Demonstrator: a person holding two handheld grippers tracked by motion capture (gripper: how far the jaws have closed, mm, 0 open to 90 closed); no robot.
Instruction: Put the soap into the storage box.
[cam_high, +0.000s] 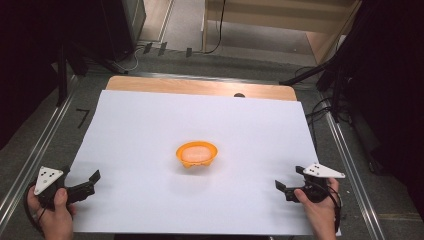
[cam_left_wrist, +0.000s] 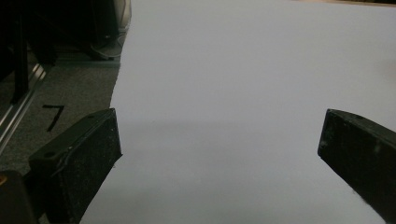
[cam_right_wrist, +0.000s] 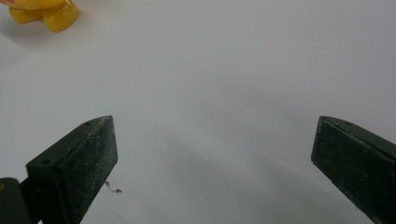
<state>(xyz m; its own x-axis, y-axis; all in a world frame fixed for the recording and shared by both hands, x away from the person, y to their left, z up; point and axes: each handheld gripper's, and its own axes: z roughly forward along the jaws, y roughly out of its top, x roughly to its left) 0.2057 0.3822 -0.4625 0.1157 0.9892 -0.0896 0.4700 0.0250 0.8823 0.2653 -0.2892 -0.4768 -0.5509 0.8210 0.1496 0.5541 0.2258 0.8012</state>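
An orange bowl (cam_high: 197, 154) stands in the middle of the white sheet (cam_high: 150, 120), with a pale pink lump lying in it. Its yellow-orange base (cam_right_wrist: 46, 14) shows at the top left of the right gripper view. My left gripper (cam_high: 81, 174) rests at the sheet's near left edge, open, with nothing between its jaws (cam_left_wrist: 219, 135). At the near right my right gripper (cam_high: 290, 178) is held low over the sheet. It is also open (cam_right_wrist: 215, 140), with bare paper between its jaws. Both are well apart from the bowl.
The sheet covers a wooden table (cam_high: 200, 86) whose far edge stays bare, with a small dark object (cam_high: 239, 95) on it. Metal rails run along the floor on both sides. A black "7" mark (cam_high: 82, 117) lies on the grey carpet at left (cam_left_wrist: 53, 116).
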